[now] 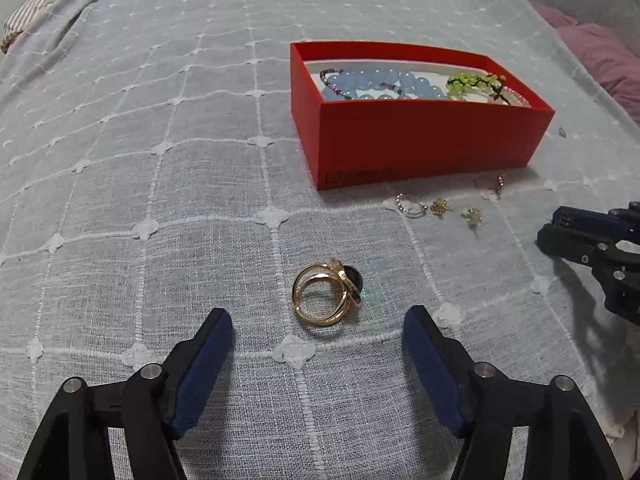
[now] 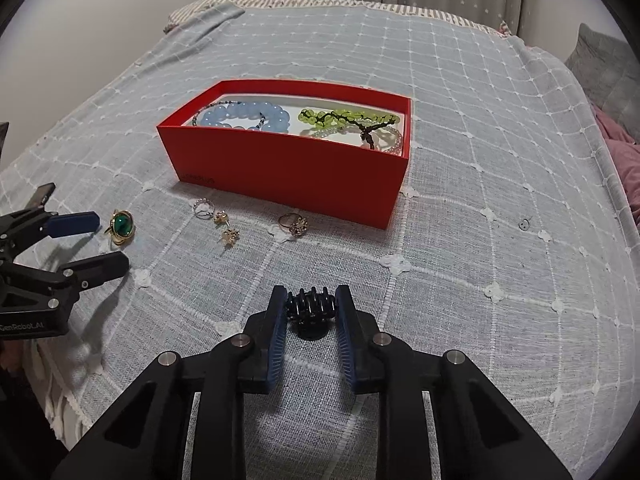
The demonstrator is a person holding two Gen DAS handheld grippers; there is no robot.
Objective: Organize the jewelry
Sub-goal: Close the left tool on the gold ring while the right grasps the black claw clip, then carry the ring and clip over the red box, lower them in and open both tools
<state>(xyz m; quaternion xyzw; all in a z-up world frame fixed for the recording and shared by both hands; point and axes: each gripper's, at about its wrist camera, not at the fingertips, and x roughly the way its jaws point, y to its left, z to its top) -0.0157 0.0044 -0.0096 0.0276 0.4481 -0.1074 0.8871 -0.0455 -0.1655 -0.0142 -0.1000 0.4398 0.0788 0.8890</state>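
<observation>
A gold ring with a green stone (image 1: 327,294) lies on the bedspread just ahead of my open left gripper (image 1: 318,322); it also shows in the right wrist view (image 2: 121,226), between the left gripper's fingertips (image 2: 76,222). My right gripper (image 2: 311,300) is shut on a black hair claw clip (image 2: 310,308). The red box (image 1: 416,148) (image 2: 288,168) holds a blue bead bracelet (image 2: 244,117), a green bead bracelet (image 2: 340,118) and a pearl strand (image 2: 390,140). A silver ring (image 2: 202,207), two gold earrings (image 2: 226,226) and a gold flower ring (image 2: 294,224) lie before the box.
The grey-blue checked bedspread (image 2: 480,240) covers the bed. A striped pillow (image 1: 36,12) lies at the far end, pink bedding (image 1: 600,52) at the right edge. A tiny dark item (image 2: 523,223) lies right of the box.
</observation>
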